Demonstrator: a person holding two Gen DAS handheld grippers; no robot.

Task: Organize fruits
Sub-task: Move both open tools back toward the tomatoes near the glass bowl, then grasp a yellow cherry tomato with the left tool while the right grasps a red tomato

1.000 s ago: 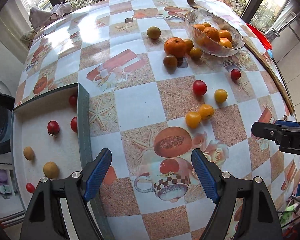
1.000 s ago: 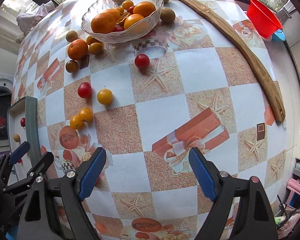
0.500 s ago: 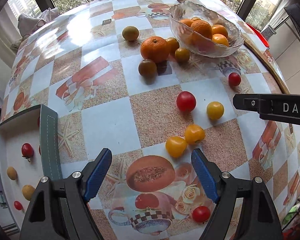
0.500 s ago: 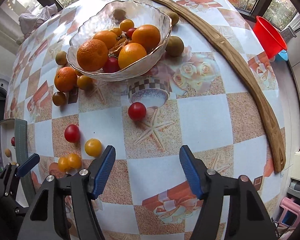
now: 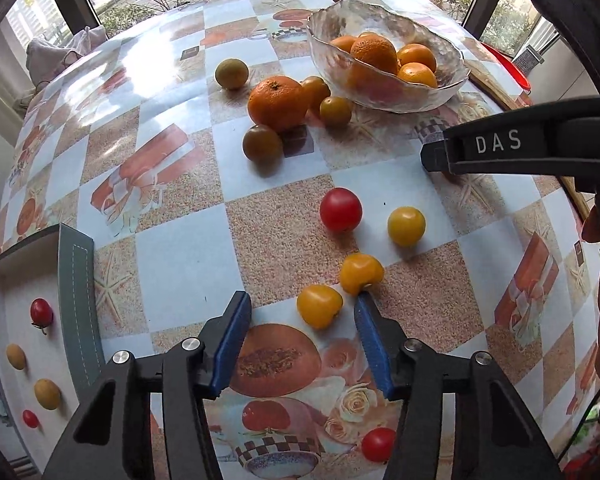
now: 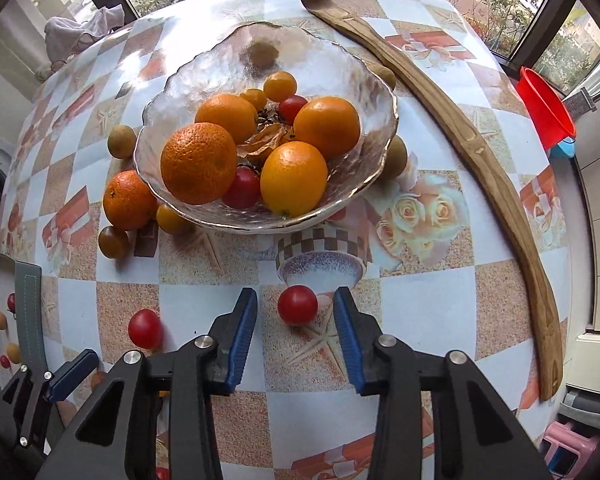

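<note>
We see both tools spread wide over the checkered table [image 6: 420,300]: left tool [image 5: 302,312] flanking a yellow tomato [image 5: 319,306], right tool [image 6: 296,312] flanking a red tomato [image 6: 297,305] before the glass bowl [image 6: 180,80].

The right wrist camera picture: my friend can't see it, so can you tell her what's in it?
The right gripper is open around a small red cherry tomato on a checkered tablecloth. Behind it sits a clear glass bowl of oranges and small tomatoes, with more fruit loose at its left and a long curved wooden strip to its right.
</note>
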